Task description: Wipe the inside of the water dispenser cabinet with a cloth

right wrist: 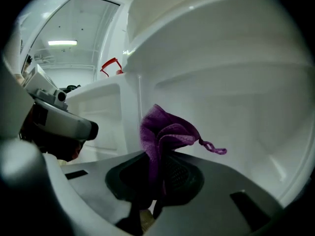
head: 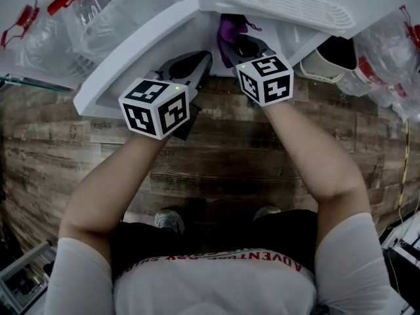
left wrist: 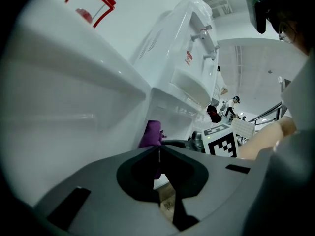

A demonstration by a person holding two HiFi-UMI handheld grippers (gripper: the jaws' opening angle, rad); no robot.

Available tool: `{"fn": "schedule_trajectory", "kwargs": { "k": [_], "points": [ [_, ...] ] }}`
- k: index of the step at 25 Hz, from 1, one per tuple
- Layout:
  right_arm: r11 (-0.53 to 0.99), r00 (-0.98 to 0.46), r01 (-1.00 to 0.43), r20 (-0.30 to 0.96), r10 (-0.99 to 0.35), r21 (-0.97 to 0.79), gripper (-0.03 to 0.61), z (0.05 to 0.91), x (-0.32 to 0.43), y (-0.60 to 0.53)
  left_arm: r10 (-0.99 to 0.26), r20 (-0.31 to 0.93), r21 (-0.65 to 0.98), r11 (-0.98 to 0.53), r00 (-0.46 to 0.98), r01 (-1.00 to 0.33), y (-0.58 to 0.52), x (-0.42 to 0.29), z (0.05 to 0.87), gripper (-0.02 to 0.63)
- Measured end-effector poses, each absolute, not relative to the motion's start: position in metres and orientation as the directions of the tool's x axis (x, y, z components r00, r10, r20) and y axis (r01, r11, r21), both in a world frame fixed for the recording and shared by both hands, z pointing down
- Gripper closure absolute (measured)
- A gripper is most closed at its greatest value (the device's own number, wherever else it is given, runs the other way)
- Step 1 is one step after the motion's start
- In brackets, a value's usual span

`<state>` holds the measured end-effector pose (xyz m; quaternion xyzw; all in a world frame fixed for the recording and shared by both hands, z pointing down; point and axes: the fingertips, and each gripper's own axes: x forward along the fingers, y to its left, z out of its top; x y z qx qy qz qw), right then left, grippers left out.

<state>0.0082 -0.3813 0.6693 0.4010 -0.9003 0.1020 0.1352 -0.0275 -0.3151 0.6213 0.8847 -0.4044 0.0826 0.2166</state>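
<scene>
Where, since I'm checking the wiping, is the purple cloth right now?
Head view, top centre: the cloth is pinched by the right gripper, inside the white cabinet opening.

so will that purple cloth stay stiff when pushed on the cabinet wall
Probably floppy: the purple cloth crumples in soft folds at the right gripper. Likely light, since one pinch holds it. It'd probably fold against the cabinet wall.

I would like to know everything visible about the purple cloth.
The purple cloth looks soft and fuzzy, like microfibre, with a small loop at one corner. It is bunched and folded, standing up from the jaws of the right gripper, which are shut on its lower part. It is inside the white cabinet; whether it touches the wall is unclear.
</scene>
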Motion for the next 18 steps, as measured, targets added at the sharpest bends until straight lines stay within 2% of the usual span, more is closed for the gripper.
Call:
{"fn": "schedule_trajectory", "kwargs": {
  "k": [11,18],
  "points": [
    [0.616,-0.629,-0.767,0.397,-0.668,-0.179,0.520,0.749,0.004,-0.382,-0.676,0.345,0.343,-0.555,0.651,-0.758,-0.315,-0.031,0.646,0.583],
    [0.578,-0.586,-0.795,0.482,-0.651,-0.185,0.520,0.793,0.009,-0.385,-0.680,0.349,0.369,-0.533,0.645,-0.761,-0.316,-0.035,0.655,0.583]
  ]
}}
